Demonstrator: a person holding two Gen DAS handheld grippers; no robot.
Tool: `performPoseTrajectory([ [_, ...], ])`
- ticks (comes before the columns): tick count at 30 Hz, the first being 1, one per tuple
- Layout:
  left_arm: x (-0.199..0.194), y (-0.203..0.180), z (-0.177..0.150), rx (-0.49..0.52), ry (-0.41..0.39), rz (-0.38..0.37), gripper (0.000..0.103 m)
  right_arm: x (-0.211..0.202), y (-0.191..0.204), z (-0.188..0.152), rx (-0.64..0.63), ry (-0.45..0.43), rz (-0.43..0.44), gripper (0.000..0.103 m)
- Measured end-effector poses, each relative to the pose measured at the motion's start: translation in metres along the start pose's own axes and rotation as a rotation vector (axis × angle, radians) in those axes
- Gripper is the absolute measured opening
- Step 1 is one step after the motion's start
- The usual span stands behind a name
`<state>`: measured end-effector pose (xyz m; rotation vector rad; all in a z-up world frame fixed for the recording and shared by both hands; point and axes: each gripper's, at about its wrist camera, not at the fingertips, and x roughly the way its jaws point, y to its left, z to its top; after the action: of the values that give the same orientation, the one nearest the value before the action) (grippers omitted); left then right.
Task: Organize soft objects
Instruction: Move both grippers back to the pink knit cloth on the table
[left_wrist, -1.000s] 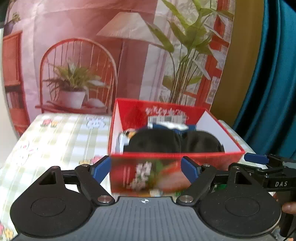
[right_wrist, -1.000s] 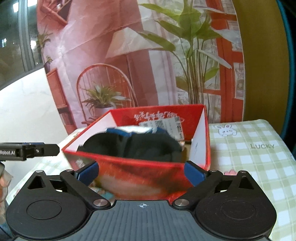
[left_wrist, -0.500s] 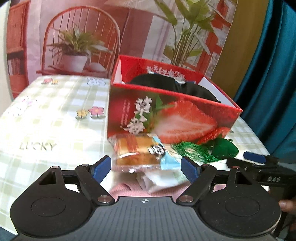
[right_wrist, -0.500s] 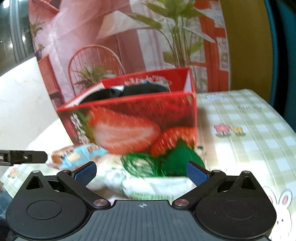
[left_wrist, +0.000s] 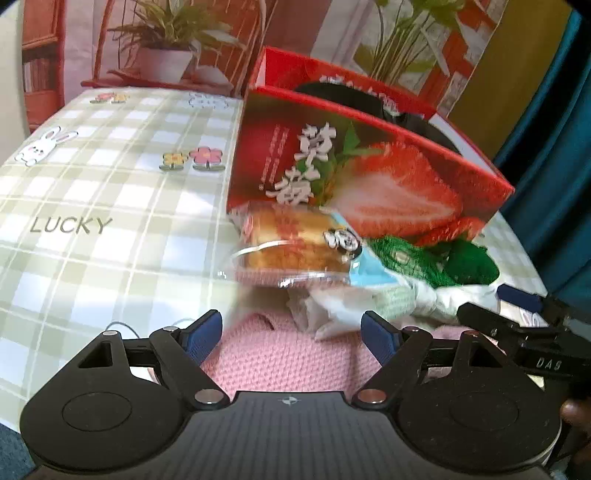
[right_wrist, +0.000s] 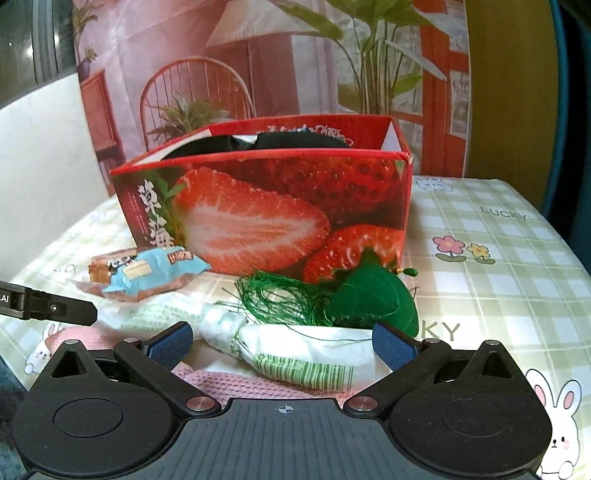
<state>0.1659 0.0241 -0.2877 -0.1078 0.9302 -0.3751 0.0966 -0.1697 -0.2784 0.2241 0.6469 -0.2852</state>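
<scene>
Left gripper spread wide, nothing between its pads, pink knit right under them. Snack pack just ahead, box behind it. Right gripper also spread and empty, white bundle between its fingers, green pouch ahead-right

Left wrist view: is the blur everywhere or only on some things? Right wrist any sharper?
Left wrist view: motion smear on the wrapped cake and the white bag; the strawberry box is soft, the gripper fingers crisp, sunlight patches on the tablecloth. Right wrist view: clearly sharper; the box print and green tassel pouch read well, with fisheye bending at the edges.
</scene>
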Motion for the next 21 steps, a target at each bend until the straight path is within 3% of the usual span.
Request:
performPoseTrajectory([
  [6,0.005,-0.005,-0.003,0.023,0.037,0.029,0.085,-0.007,-0.003,0.002,0.009,0.035,-0.026,0.103],
  [13,0.019,-0.004,-0.011,0.034,0.12,0.07,0.093,-0.011,0.005,-0.009,-0.025,0.164,-0.013,0.103],
  [21,0.026,-0.007,-0.014,0.075,0.131,0.069,0.103,0.002,-0.01,-0.015,0.066,0.23,-0.046,0.103],
])
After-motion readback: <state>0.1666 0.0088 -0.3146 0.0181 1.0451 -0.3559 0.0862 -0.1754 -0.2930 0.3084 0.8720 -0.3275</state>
